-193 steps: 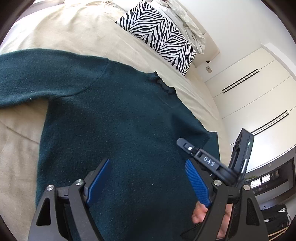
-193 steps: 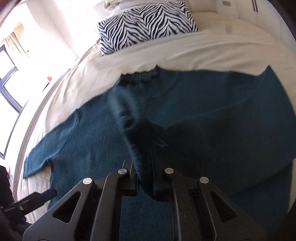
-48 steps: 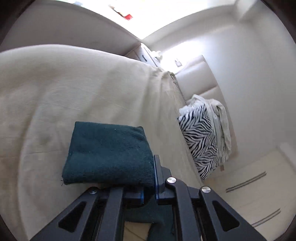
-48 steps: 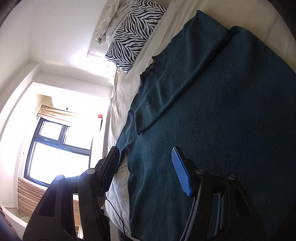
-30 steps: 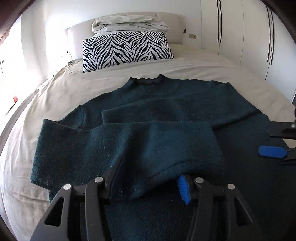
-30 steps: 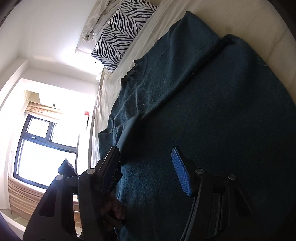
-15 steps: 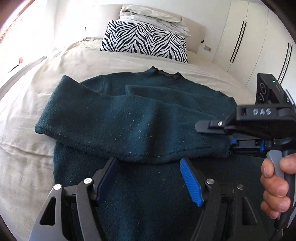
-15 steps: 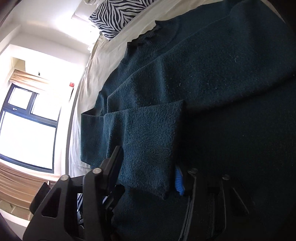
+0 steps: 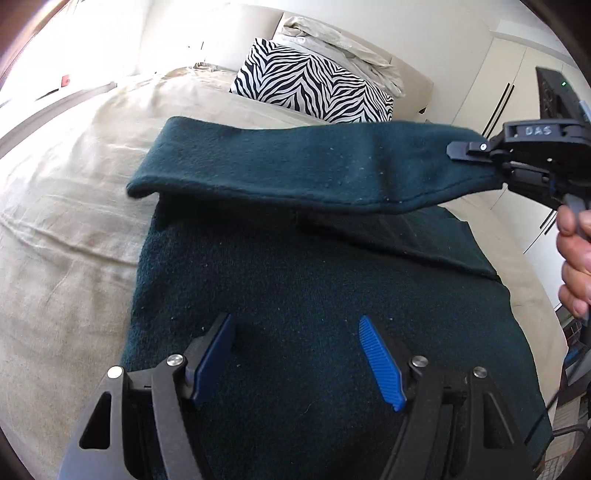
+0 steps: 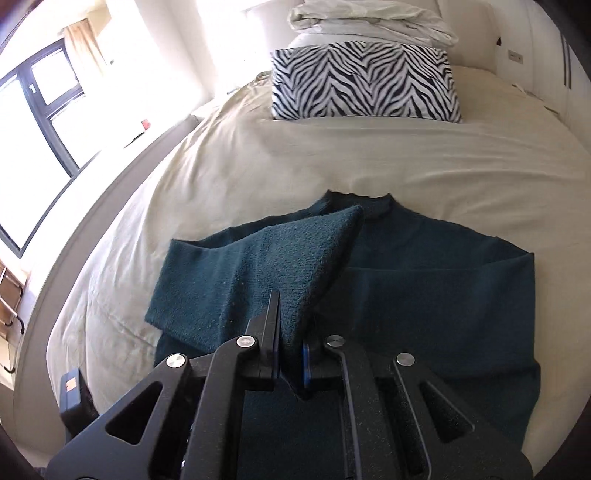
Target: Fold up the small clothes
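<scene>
A dark teal sweater (image 9: 314, 295) lies flat on the cream bed, its collar toward the pillows. Its left sleeve (image 9: 295, 166) is lifted off the body and stretched across toward the right. My right gripper (image 10: 290, 354) is shut on that sleeve's cuff end; in the left wrist view the right gripper (image 9: 495, 166) holds the cuff at the upper right, with a hand (image 9: 576, 258) on its handle. The sleeve (image 10: 258, 273) rises from the shoulder into the jaws. My left gripper (image 9: 295, 354) hovers open over the sweater's lower body, nothing between its blue pads.
A zebra-striped pillow (image 10: 364, 81) and a pile of white bedding (image 10: 369, 18) sit at the head of the bed. Cream sheet (image 9: 66, 240) spreads left of the sweater. A window (image 10: 44, 110) is on the left, wardrobe doors (image 9: 517, 103) on the right.
My right gripper closed on the sleeve's cuff and lifted it up off the sweater. My left gripper opened wider and drew back toward the hem.
</scene>
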Motion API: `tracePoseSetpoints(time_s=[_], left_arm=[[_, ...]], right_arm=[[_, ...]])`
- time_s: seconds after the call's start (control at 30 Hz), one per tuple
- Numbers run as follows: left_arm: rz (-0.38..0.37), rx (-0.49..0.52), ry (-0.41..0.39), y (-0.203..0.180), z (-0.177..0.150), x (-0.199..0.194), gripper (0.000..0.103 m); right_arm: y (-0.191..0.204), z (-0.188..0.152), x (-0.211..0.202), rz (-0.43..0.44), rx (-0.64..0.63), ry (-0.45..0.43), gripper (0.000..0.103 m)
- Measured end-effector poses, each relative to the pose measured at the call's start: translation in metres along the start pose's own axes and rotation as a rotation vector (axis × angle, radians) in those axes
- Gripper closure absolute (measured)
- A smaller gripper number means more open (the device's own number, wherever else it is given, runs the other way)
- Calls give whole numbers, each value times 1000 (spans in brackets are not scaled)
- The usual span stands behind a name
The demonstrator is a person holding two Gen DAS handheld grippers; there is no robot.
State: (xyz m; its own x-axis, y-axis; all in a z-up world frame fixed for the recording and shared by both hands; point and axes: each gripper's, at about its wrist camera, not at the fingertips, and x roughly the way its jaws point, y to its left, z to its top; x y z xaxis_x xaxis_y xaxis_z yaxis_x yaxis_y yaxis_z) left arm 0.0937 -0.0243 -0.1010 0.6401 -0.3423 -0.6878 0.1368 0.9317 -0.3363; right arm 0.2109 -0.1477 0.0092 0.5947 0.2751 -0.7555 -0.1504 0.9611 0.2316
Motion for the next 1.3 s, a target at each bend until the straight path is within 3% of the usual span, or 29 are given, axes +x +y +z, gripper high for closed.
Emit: tracePoseSetpoints(time_s=[0.07, 0.2, 0.3, 0.63, 0.87, 0.97, 1.03, 1.13, 1.3], left_arm=[[-3, -5, 3, 2, 1, 3, 30], [-3, -4, 7, 2, 0, 5, 30], [-4, -4, 9, 2, 0, 5, 30], [-13, -17, 18, 6, 3, 4, 30], [-11, -14, 23, 4, 2, 6, 30], [-28, -37, 27, 8, 6, 4, 30], [-49, -69, 30, 12, 13, -4, 32], [-109, -131, -33, 26, 37, -27, 32], [-221, -223, -101, 62, 113, -15, 32]], right_arm=[[-29, 10, 19, -40, 63, 28, 96], [-102, -3, 50, -96, 182, 104, 96], [-129, -14, 60, -97, 235, 118, 96], [-132, -28, 61, -92, 262, 121, 96], [-162, -36, 77, -57, 373, 182, 96], [-161, -37, 77, -57, 366, 165, 95], [-161, -37, 77, -62, 350, 159, 95], [-166, -39, 77, -35, 374, 153, 94], [-177, -45, 75, 37, 425, 134, 91]])
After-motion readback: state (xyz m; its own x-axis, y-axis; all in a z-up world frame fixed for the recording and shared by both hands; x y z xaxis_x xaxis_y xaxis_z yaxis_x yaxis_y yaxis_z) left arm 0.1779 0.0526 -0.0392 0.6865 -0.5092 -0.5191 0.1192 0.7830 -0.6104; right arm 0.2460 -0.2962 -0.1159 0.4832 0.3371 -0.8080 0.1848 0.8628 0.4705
